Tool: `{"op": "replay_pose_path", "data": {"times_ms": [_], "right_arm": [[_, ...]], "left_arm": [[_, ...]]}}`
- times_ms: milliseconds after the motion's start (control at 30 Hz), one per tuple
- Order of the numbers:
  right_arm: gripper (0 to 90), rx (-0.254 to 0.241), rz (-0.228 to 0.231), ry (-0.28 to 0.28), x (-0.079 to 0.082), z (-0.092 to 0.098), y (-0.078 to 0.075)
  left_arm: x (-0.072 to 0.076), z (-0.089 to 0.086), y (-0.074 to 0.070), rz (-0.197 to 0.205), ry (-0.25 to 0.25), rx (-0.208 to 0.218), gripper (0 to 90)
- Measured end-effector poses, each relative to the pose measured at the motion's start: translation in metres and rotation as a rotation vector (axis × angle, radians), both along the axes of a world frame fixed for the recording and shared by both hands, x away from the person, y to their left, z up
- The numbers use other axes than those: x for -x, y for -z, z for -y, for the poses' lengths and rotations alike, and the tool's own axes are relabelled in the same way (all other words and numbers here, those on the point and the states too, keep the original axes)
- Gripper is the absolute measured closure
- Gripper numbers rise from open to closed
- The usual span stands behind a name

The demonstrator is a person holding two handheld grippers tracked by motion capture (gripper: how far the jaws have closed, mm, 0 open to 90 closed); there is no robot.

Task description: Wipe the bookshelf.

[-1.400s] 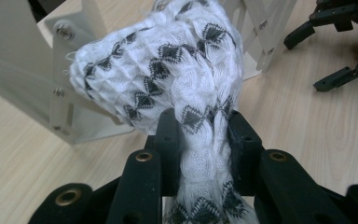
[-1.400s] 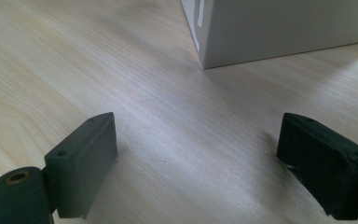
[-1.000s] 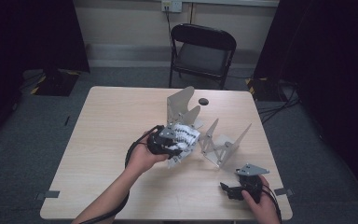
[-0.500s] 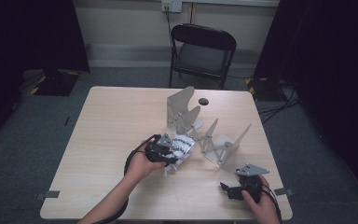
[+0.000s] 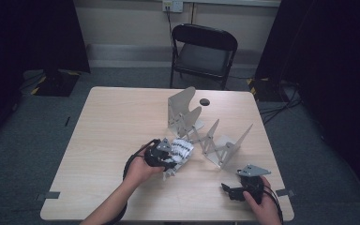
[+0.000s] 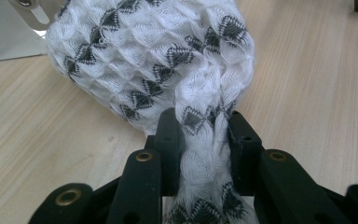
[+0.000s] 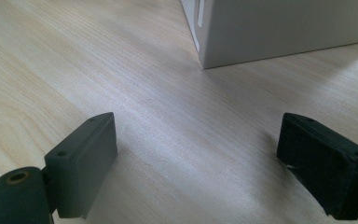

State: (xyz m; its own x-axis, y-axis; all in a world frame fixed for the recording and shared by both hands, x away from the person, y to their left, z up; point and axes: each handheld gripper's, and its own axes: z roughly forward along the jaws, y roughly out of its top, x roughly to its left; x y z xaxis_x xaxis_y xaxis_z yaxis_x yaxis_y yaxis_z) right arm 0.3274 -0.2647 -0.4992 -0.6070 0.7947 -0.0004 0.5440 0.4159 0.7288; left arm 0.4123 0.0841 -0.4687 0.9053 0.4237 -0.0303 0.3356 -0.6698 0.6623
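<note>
Knitted cloth [image 6: 154, 60] between left hand-held gripper [image 6: 204, 135] jaws.

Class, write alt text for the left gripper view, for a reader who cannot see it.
The left gripper is clamped on a bunched fold of white knitted cloth with dark grey diamond marks, which lies on a pale wooden table. A corner of a light grey rack shows at top left.
</note>
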Motion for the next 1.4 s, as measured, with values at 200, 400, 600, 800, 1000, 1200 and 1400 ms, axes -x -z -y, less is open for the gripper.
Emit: {"op": "replay_pose_path", "data": {"times_ms": [200, 400, 600, 800, 1000, 1200, 1400], "right_arm": [[11.4, 0.0, 0.0, 0.001, 0.0, 0.0, 0.0], [11.4, 0.0, 0.0, 0.001, 0.0, 0.0, 0.0], [11.4, 0.0, 0.0, 0.001, 0.0, 0.0, 0.0], [11.4, 0.0, 0.0, 0.001, 0.0, 0.0, 0.0], [11.4, 0.0, 0.001, 0.0, 0.0, 0.0, 0.0], [11.4, 0.0, 0.001, 0.0, 0.0, 0.0, 0.0], [11.4, 0.0, 0.0, 0.001, 0.0, 0.0, 0.0]], "left_arm": [[0.002, -0.002, 0.001, -0.007, 0.004, 0.008, 70.3], [0.005, -0.004, -0.001, -0.001, -0.001, 0.021, 70.3], [0.008, -0.004, -0.026, 0.037, 0.024, 0.047, 70.3], [0.015, -0.006, -0.067, 0.117, 0.035, 0.091, 70.3], [0.019, -0.009, -0.117, 0.228, 0.045, 0.158, 70.4], [0.016, 0.008, -0.113, 0.223, 0.079, 0.136, 70.0], [0.011, 0.023, -0.075, 0.15, 0.082, 0.125, 69.9]]}}
